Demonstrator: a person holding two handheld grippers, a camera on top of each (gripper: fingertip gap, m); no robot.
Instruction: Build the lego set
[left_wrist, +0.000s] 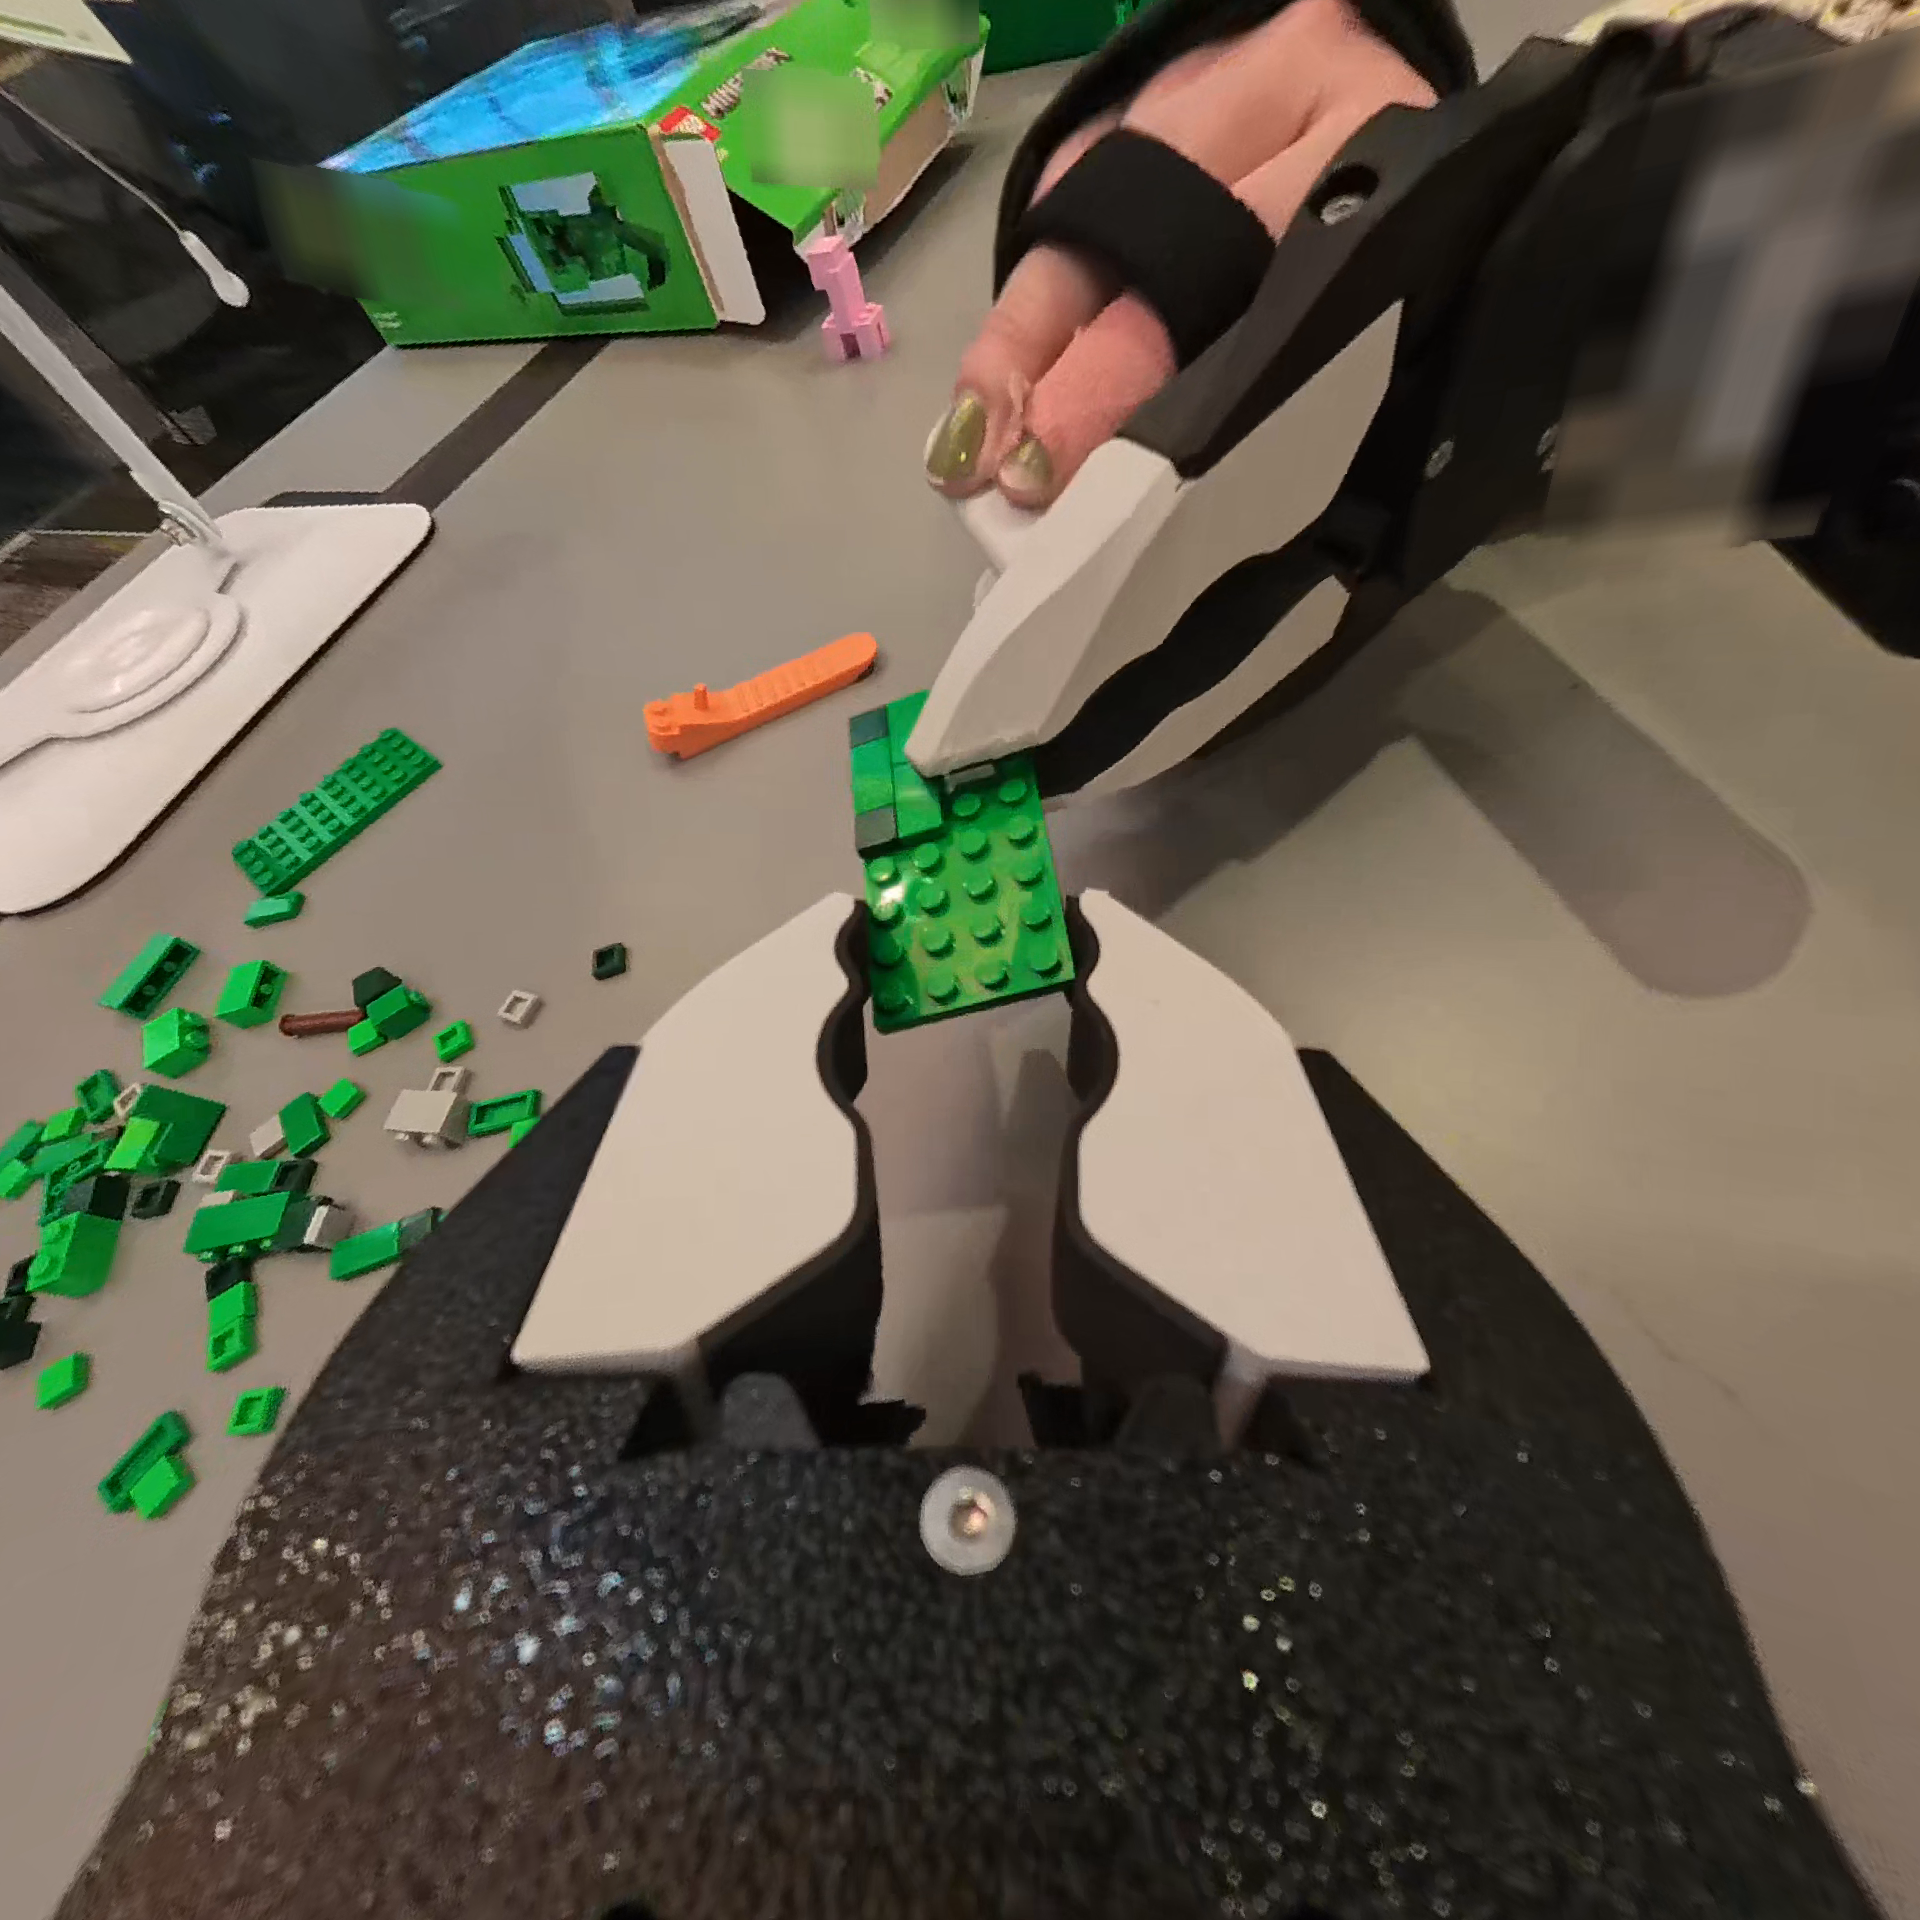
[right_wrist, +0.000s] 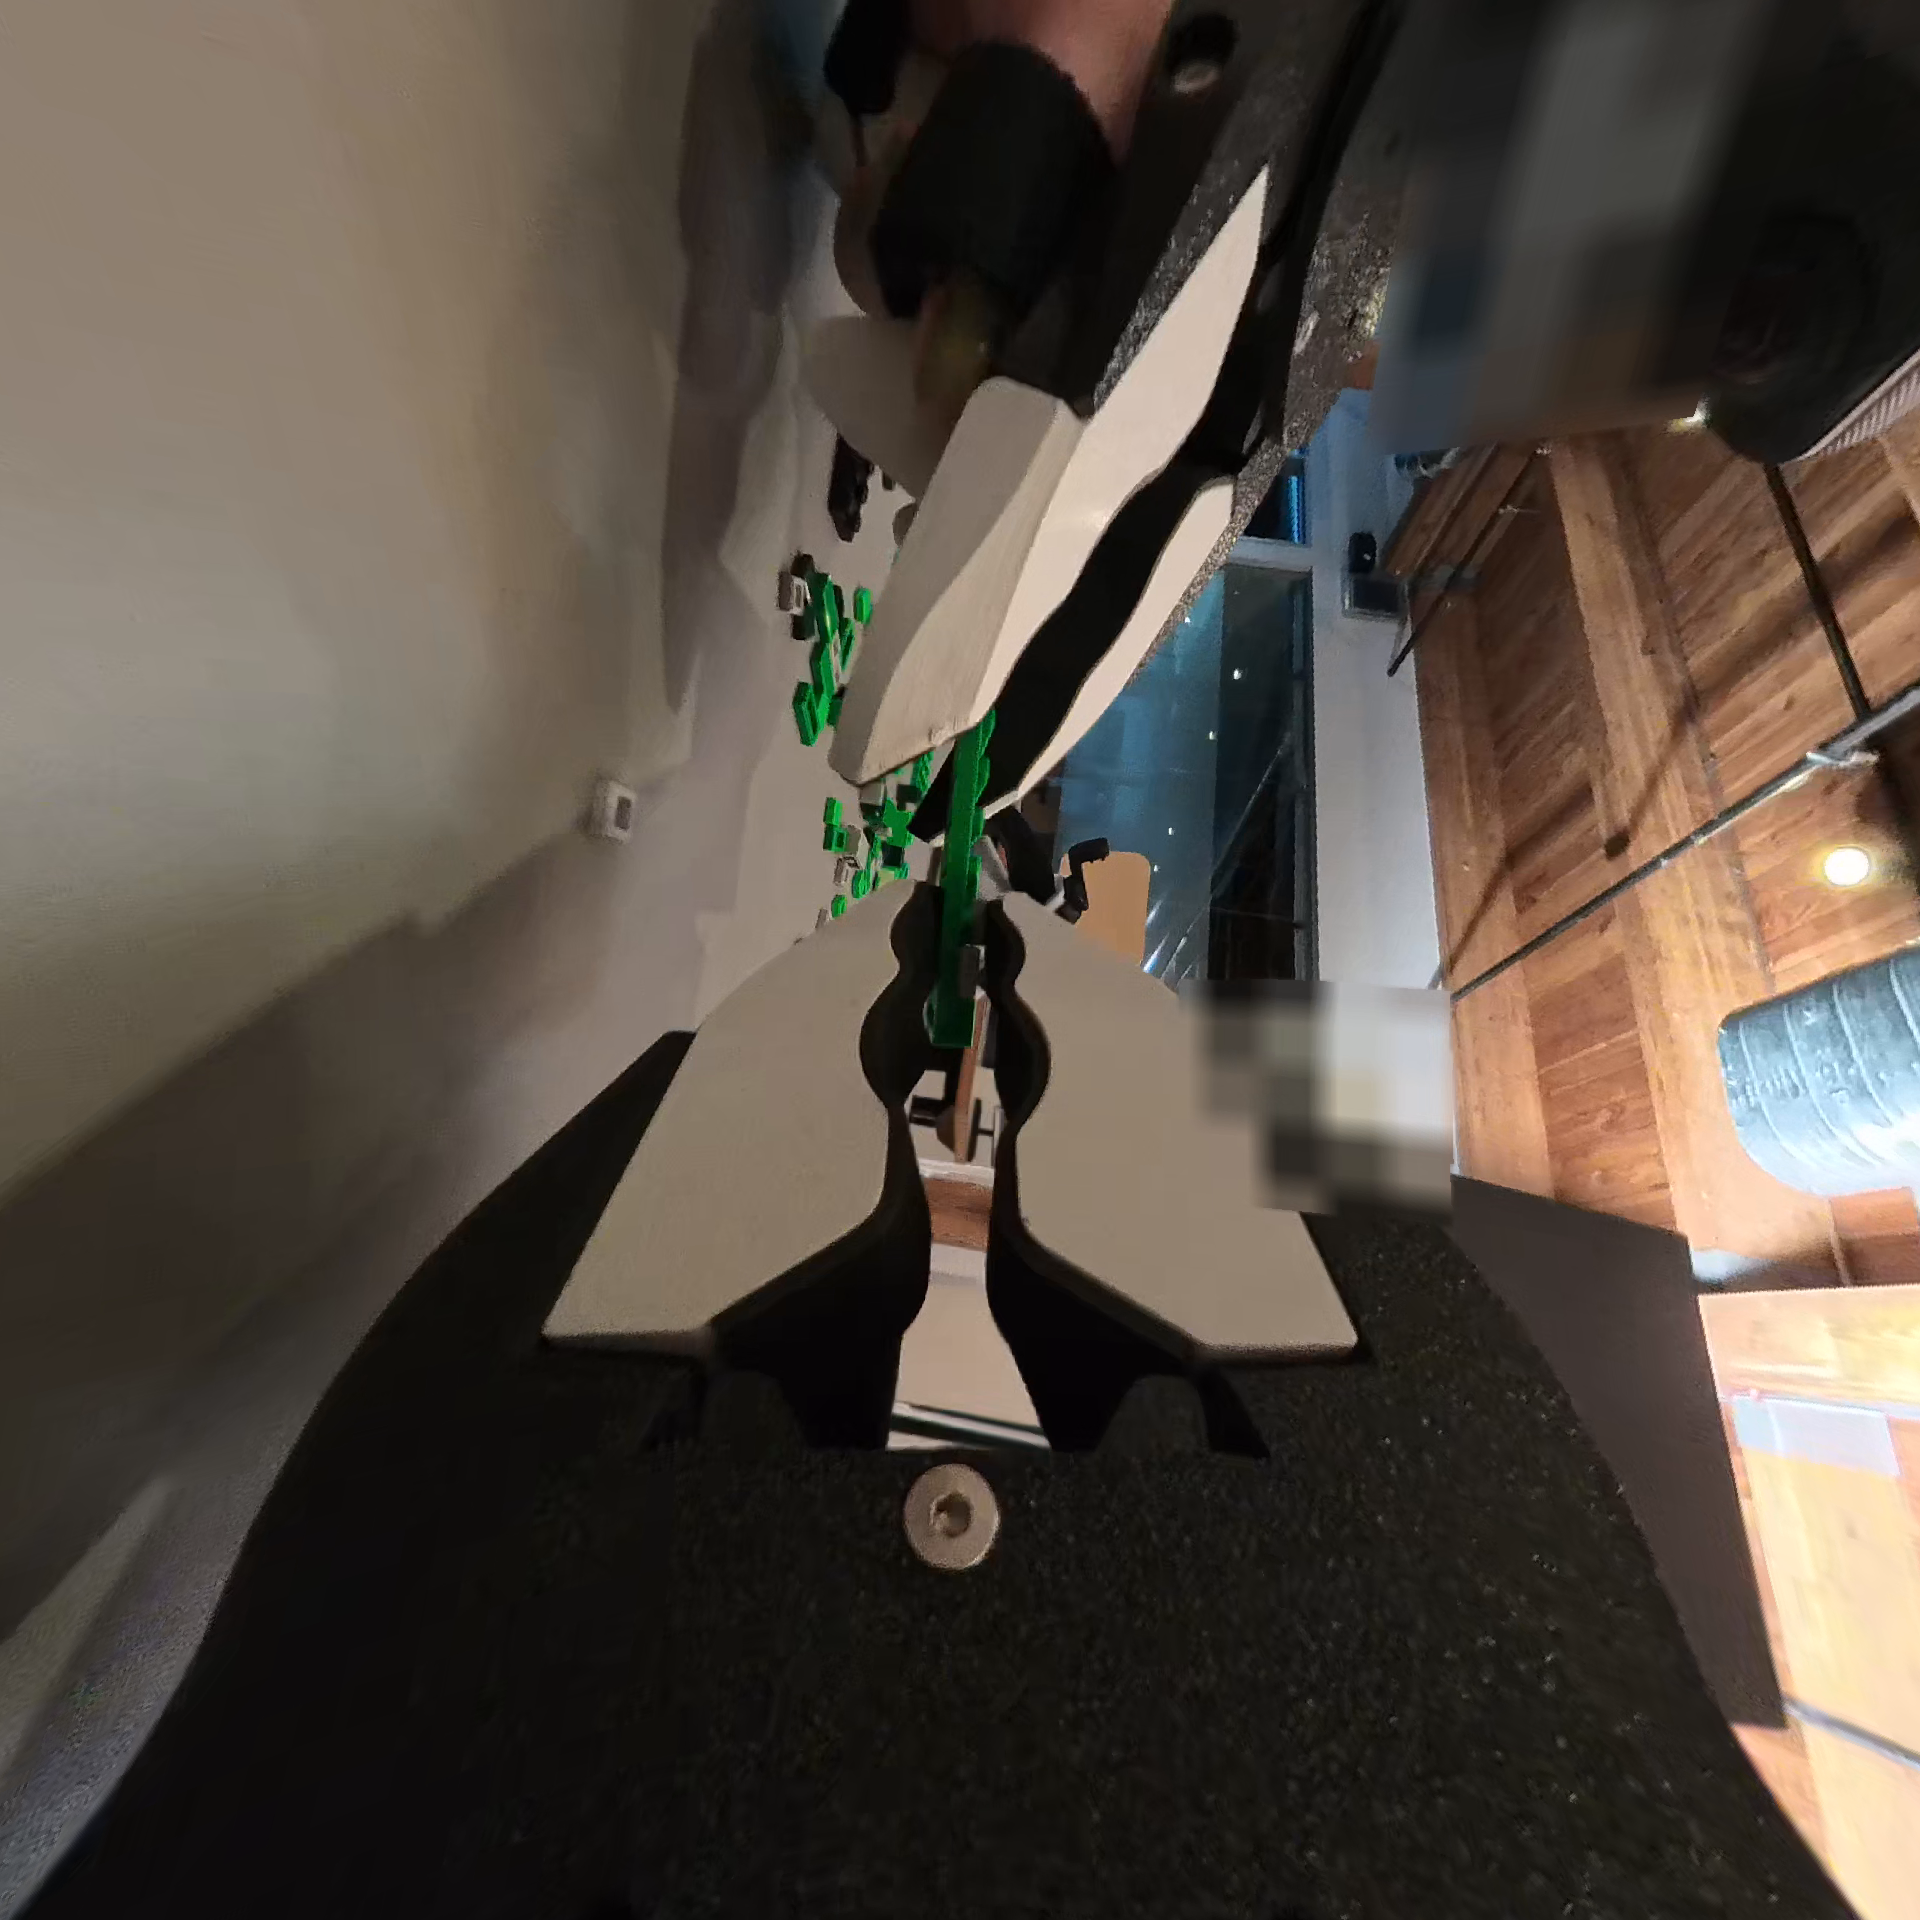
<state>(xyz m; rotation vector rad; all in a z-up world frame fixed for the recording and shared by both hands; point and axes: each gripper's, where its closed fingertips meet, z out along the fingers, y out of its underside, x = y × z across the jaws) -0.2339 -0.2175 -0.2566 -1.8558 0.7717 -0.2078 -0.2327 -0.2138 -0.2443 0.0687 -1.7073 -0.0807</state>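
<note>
Behind green plate (left_wrist: 966, 914), green printed box (left_wrist: 540, 208); writing blurred.

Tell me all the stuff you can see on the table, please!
Green plate: one, studded, tiles at far end, held above the table.
Loose bricks: many, mostly green, some grey, table's left.
Long plate: one, green, left.
Brick separator: one, orange, middle.
Pig figure: one, pink, by the box.
Box: one, green, far side.
Stand base: one, white, left.
Left tongs: grip plate's near end.
Right tongs: clamp far end.
Hand: one, black strap.
</note>
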